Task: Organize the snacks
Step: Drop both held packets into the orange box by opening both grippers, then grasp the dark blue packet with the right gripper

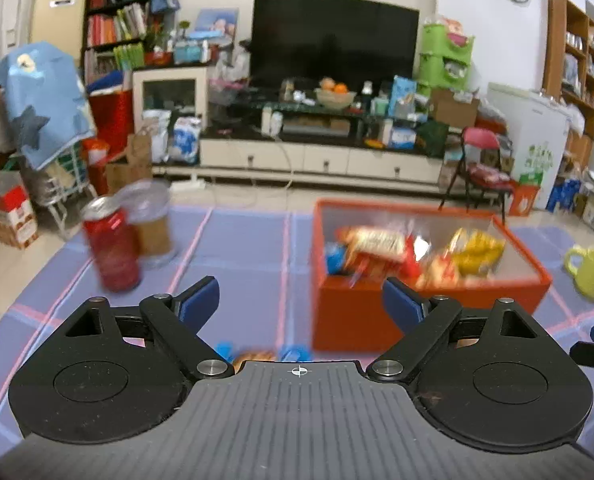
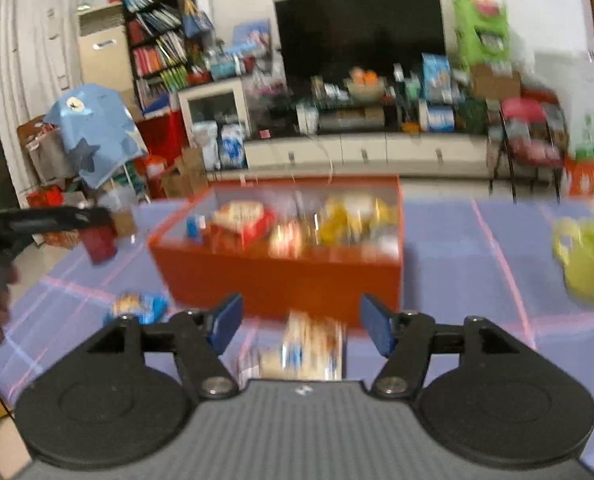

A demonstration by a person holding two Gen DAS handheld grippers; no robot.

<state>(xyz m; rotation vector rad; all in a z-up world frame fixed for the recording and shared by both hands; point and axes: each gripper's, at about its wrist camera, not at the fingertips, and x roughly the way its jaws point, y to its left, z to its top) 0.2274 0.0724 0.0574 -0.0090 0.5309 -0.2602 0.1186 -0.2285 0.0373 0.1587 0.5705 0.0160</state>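
Observation:
An orange box [image 1: 353,320] stands on the purple mat and holds several snack packets, red, yellow and blue. My left gripper [image 1: 300,292] is open in front of the box's left corner with nothing between its fingers. A blue and orange packet [image 1: 253,356] lies just below it, mostly hidden by the gripper's body. In the right wrist view the same box [image 2: 281,280] is straight ahead. My right gripper [image 2: 301,308] is open, and a blurred pale packet [image 2: 311,348] lies under the gap, clear of both pads. Another blue packet [image 2: 137,308] lies to its left.
A red can [image 1: 113,248] and a clear jar [image 1: 153,224] stand at the mat's left. A yellow-green mug [image 1: 593,272] sits right of the box. Beyond the mat are a TV cabinet [image 1: 321,160], a folding chair [image 1: 481,160] and cluttered boxes.

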